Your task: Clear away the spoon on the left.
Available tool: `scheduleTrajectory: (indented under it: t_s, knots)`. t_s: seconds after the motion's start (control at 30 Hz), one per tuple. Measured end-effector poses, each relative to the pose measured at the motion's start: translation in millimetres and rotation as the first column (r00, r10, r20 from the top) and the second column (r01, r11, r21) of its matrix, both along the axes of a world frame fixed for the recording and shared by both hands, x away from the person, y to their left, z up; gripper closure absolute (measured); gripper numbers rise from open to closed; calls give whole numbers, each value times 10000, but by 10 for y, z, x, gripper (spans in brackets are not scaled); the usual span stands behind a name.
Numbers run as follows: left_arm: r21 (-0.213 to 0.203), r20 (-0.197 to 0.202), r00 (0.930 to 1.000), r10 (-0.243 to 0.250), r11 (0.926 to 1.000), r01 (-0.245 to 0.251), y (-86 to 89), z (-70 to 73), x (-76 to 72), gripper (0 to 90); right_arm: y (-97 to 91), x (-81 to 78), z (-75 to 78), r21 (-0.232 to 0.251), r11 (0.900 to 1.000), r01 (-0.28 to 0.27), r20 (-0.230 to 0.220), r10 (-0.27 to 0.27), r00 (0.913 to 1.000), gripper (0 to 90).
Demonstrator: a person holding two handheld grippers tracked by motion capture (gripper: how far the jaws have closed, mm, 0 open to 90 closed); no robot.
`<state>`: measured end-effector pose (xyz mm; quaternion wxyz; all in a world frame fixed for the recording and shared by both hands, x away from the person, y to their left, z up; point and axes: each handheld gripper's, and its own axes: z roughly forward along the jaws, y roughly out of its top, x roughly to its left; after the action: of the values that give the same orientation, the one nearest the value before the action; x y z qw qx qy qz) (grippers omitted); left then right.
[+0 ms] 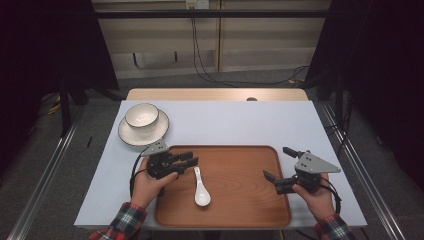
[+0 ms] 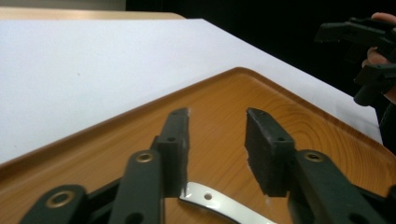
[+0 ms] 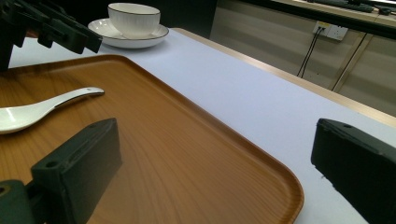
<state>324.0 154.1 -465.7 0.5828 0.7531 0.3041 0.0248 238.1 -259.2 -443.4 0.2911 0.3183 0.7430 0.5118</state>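
A rectangular brown wooden tray with rounded corners fills the lower centre of the high view and holds a single thing, a glossy white ceramic spoon lying in its left part, bowl toward the bottom edge and handle pointing up the frame. At upper left, off the tray, a white dark-rimmed saucer carries a white dark-rimmed bowl; whether the bowl holds anything cannot be told. The left gripper sits at the tray's left edge just above the spoon's handle, jaws a little apart and clamped on nothing; the left gripper view shows the handle tip, with a small hole, lying between and below the pads. The right gripper hovers over the tray's right edge, jaws wide apart and empty.
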Motion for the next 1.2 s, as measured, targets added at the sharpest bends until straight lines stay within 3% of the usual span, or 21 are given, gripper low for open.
scheduleTrajectory:
  t_s: [0.13,0.37,0.47,0.77,1.0,1.2]
  knots:
    - [-44,343,9993,113,9999,-111,23,56,-19,524,0,11,-10,-49,10000,8,-66,-9,10000,14]
    - [-169,337,9990,281,9995,-276,72,86,-14,433,-10,24,-13,-55,10000,47,-22,-47,10000,14]
    - [-67,476,9984,310,9995,-308,95,123,-25,398,-4,19,-15,-87,10000,-16,-80,16,10000,14]
    - [-363,785,9962,387,9987,-359,167,217,-48,275,-3,24,-21,-110,9999,-18,-79,17,10000,14]
    - [-635,1117,9937,109,9980,-39,233,264,-48,224,1,25,-27,-102,9999,-40,-128,38,9999,14]
    - [-603,1265,9918,198,9981,-122,299,302,-49,188,-2,25,-27,-107,9999,-52,-140,51,9999,14]
